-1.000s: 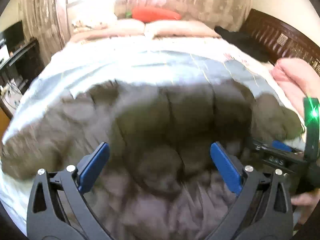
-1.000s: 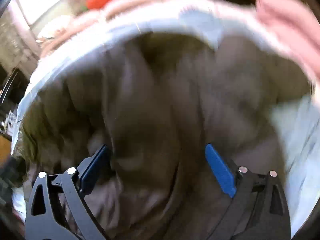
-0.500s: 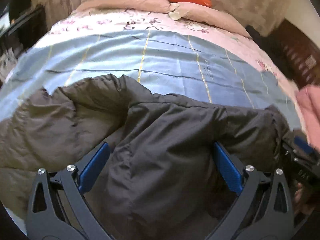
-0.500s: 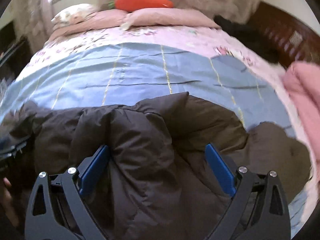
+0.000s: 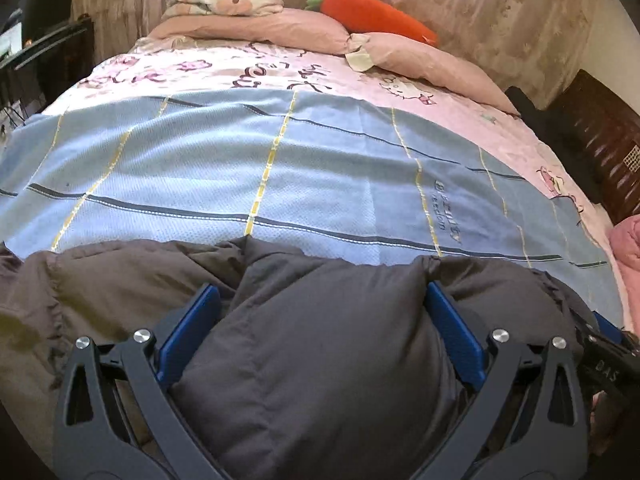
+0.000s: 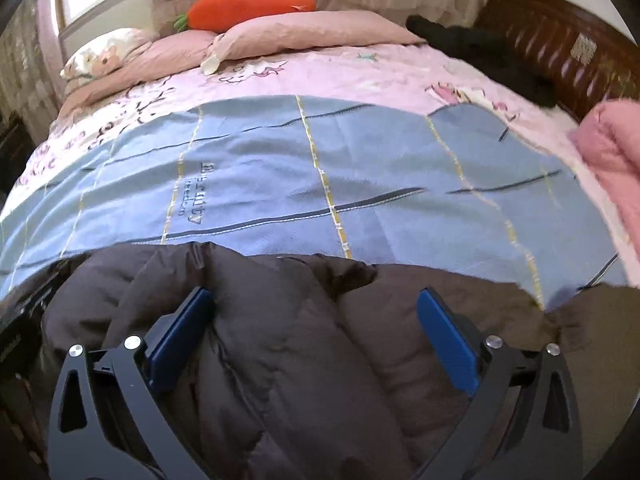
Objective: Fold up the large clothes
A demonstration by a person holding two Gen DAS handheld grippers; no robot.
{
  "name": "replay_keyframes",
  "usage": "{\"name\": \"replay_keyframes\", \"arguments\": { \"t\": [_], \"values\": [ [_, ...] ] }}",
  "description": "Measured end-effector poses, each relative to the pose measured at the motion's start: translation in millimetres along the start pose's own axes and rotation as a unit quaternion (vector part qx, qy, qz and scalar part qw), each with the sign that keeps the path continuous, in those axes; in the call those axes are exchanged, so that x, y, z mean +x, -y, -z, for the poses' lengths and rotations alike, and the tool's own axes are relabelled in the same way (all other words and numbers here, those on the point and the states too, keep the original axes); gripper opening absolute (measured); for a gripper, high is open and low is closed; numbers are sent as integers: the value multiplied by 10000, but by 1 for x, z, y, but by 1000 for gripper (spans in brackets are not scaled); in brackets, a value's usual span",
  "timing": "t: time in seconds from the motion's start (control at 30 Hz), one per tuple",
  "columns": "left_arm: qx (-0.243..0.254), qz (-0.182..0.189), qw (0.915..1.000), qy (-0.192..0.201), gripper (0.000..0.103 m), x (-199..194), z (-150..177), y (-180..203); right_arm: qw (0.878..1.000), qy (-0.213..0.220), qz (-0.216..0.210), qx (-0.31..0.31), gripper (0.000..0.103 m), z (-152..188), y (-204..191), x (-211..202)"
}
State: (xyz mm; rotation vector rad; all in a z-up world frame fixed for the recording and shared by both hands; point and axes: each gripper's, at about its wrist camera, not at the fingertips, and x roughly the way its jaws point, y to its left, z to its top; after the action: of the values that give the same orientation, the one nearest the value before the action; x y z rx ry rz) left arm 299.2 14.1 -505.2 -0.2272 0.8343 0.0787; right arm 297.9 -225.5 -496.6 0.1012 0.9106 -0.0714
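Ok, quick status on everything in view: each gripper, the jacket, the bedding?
left gripper: jaws wide open, puffy fabric bulging between the fingers
right gripper: jaws wide open, over the jacket
dark jacket: bunched and rumpled at the near edge of the bed, not folded flat
blue blanket: spread flat
carrot plush: lying on the pillows
pink pillows: side by side at the far end

dk grey jacket [image 5: 320,360], blue plaid blanket [image 5: 280,184], orange carrot plush [image 5: 372,14]

Jacket [image 5: 328,380]: we see its lower part cut off by both frames' bottom edges. Bed [image 5: 280,184]: near part hidden under jacket. Pink cloth [image 6: 612,152]: blurred, cut by the right edge. Blanket lettering [image 6: 196,192]: too small to read.
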Motion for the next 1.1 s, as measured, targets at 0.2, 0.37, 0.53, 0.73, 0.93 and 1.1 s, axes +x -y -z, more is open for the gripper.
{"name": "replay_keyframes", "arguments": {
  "t": [0.2, 0.37, 0.53, 0.73, 0.93, 1.1],
  "values": [
    [8, -32, 10000, 27, 101, -2, -1, 1, 9999, 80, 92, 34, 102, 1, -3, -4],
    [-729, 668, 9939, 489, 101, -66, -9, -11, 9999, 46, 114, 91, 102, -16, -4, -53],
    [-438, 347, 9983, 162, 101, -73, 20, 3, 9982, 407, -100, -420, 102, 19, -23, -72],
    [-21, -10, 9999, -142, 101, -69, 25, 17, 9979, 335, 116, -551, 102, 38, -28, -73],
    [-28, 130, 9997, -189, 101, -106, 52, 9, 9989, -85, 71, -465, 102, 68, -20, -102],
    [1020, -329, 9937, -331, 101, -92, 87, 22, 9976, -478, 247, -435, 102, 90, -21, -98]
  ]
}}
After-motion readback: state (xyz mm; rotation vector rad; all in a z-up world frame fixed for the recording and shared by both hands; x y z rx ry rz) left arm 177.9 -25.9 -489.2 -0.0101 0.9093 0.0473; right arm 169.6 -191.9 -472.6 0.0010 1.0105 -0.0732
